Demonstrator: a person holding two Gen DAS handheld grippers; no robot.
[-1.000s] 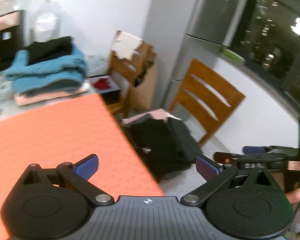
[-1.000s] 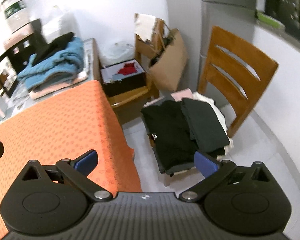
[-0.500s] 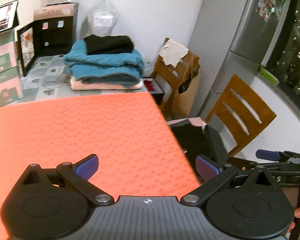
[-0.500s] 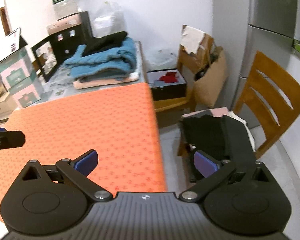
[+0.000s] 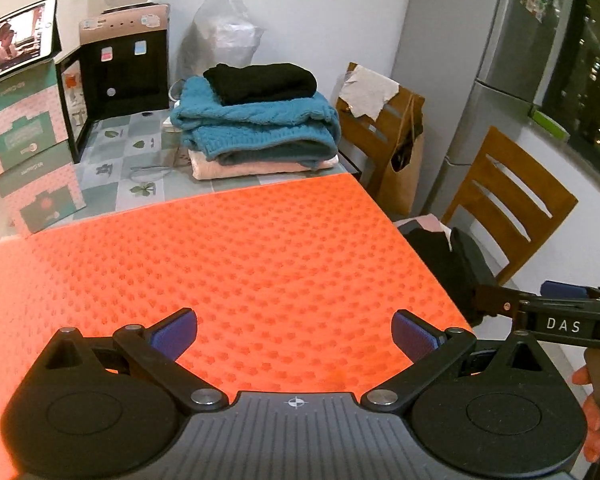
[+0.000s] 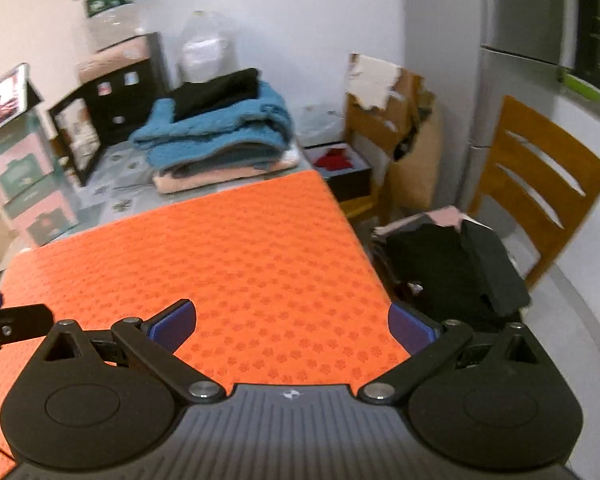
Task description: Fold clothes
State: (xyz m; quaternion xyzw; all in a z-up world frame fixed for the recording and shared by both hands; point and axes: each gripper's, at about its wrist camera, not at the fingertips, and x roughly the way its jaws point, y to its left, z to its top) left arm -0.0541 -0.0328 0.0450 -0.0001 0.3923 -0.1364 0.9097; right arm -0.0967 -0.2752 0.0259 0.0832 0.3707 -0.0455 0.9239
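Note:
An orange mat (image 5: 228,264) covers the near part of the table; it also shows in the right wrist view (image 6: 220,264). A folded stack (image 5: 256,120) of a black, a teal and a pink garment sits at the table's far end, seen too in the right wrist view (image 6: 220,132). Dark unfolded clothes (image 6: 452,272) lie heaped on a chair seat right of the table, also in the left wrist view (image 5: 448,256). My left gripper (image 5: 294,334) is open and empty above the mat. My right gripper (image 6: 292,328) is open and empty above the mat's right part.
A wooden chair (image 5: 512,204) stands behind the dark clothes. A second chair (image 5: 376,120) with a paper bag and a fridge (image 5: 512,60) stand at the back right. Boxes (image 5: 24,152), a tablet (image 5: 16,44) and a black frame (image 5: 120,80) line the table's left.
Both grippers have swung left from the chair with the dark clothes and now face the orange mat and the folded stack. Both stay open and empty.

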